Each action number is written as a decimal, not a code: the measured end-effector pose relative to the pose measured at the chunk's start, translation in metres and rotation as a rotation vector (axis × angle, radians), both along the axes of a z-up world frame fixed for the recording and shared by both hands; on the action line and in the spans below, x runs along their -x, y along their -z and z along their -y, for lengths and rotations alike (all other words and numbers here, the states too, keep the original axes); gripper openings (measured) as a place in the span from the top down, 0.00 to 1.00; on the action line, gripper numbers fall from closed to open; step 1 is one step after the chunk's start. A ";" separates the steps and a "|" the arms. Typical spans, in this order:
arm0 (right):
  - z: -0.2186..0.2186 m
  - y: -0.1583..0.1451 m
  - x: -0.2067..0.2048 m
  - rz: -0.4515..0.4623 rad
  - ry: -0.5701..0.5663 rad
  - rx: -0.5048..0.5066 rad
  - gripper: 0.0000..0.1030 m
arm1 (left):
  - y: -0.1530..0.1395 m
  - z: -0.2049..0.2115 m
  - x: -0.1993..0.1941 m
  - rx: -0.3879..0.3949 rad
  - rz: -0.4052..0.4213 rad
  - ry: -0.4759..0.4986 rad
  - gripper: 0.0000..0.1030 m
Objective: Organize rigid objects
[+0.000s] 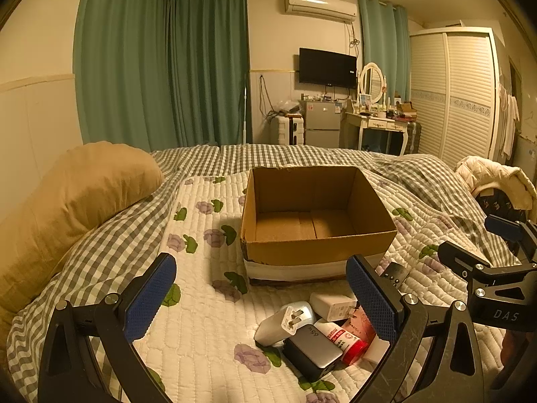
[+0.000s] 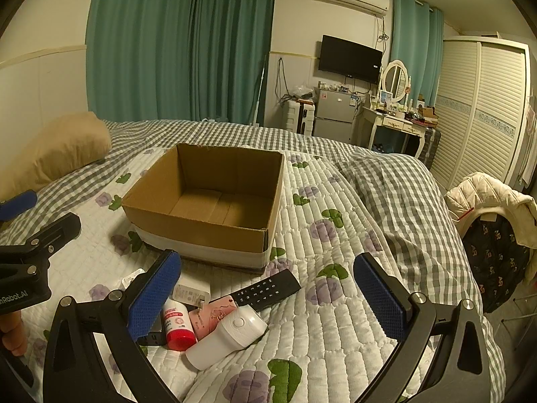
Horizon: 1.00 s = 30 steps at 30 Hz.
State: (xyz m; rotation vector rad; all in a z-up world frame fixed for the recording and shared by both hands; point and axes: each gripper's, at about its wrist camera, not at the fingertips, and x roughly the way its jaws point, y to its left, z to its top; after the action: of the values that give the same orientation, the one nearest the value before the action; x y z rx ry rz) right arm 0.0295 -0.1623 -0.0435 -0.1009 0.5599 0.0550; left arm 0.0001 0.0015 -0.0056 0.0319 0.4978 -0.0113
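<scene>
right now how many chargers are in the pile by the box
3 visible: a white plug charger prongs up at the pile's left, a white charger nearest the cardboard box, and a grey charger in front. Others may be hidden underneath.

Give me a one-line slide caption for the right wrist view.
Open right gripper over a black remote, white device and red-capped bottle, before an empty cardboard box.
</scene>
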 end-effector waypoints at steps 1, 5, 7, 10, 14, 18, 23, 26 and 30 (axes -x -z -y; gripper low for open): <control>0.000 0.001 0.001 -0.001 0.000 -0.001 0.00 | 0.000 0.000 0.000 0.000 0.000 0.001 0.00; 0.000 0.002 0.002 -0.003 0.001 -0.001 0.00 | 0.000 0.000 0.000 -0.001 0.001 0.001 0.00; 0.000 0.001 0.000 -0.002 0.000 -0.001 0.00 | 0.000 0.000 0.000 -0.001 0.000 0.000 0.00; 0.000 0.001 0.000 -0.004 0.000 -0.001 0.00 | 0.001 0.000 0.000 0.000 0.000 0.001 0.00; 0.000 0.002 0.000 -0.005 0.000 -0.001 0.00 | 0.001 0.000 0.000 0.000 0.000 0.001 0.00; 0.000 0.002 0.000 -0.008 0.000 -0.001 0.00 | 0.001 0.000 0.001 -0.002 -0.002 0.000 0.00; 0.000 0.003 0.000 -0.011 -0.001 -0.001 0.00 | 0.001 0.000 0.000 -0.002 -0.001 0.001 0.00; 0.000 0.003 0.000 -0.011 -0.001 -0.001 0.00 | 0.001 0.000 0.000 -0.001 -0.002 0.002 0.00; 0.000 0.003 0.000 -0.013 0.000 -0.001 0.00 | 0.001 0.000 0.000 -0.002 -0.002 0.001 0.00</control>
State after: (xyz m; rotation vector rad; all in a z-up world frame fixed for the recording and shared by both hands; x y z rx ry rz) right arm 0.0293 -0.1626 -0.0468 -0.1002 0.5727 0.0562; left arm -0.0003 0.0015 -0.0067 0.0341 0.4996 -0.0121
